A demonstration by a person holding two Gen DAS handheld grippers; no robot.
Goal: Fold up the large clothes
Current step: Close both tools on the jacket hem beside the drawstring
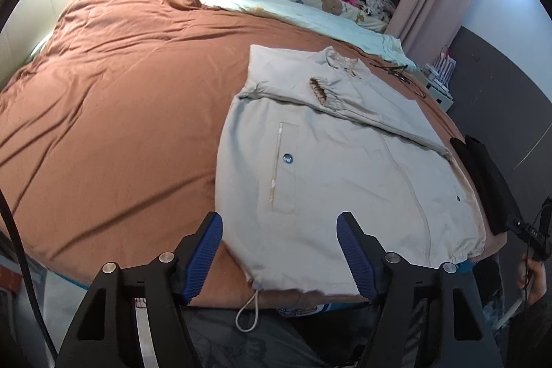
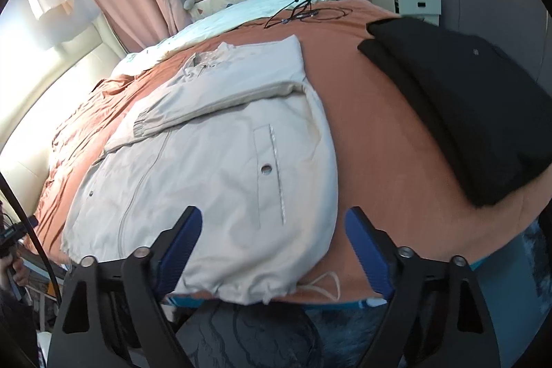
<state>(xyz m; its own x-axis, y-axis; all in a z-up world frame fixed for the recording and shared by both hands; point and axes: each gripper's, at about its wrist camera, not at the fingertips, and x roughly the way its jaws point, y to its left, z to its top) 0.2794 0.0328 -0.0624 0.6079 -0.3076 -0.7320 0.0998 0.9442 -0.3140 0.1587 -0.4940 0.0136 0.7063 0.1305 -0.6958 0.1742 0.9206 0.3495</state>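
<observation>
Two tools hang over the near edge of a bed [image 1: 103, 112], each spread wide with nothing between its blue ribbed pads. The left tool [image 1: 279, 250] hovers above the hem of a beige zip-up jacket [image 1: 345, 168], its left pad over bare sheet just off the jacket's side and its right pad over the fabric; neither pad touches the cloth as far as the view shows. The right tool [image 2: 272, 247] hovers over the same hem at its other end, one pad above the jacket [image 2: 214, 168] and the other above the rust-orange sheet [image 2: 372, 112] beside it.

The jacket lies flat, front up, zipper closed, near the bed's near edge with its hem toward the person and its collar toward the far side. Both sleeves are folded across the chest, one elastic cuff [image 1: 322, 92] lying on top near the middle. A snap-buttoned pocket [image 1: 284, 166] sits on each front panel. A drawstring loop [image 1: 246, 312] dangles from the hem over the bed's edge.

A folded black garment [image 2: 465, 112] lies on the sheet toward the bed's right side, apart from the jacket. A thin black cable [image 2: 300, 12] rests beyond the collar, near a pale blue quilt [image 2: 241, 12] along the far edge. A white drawer unit [image 2: 414, 2] stands past the far right corner.
</observation>
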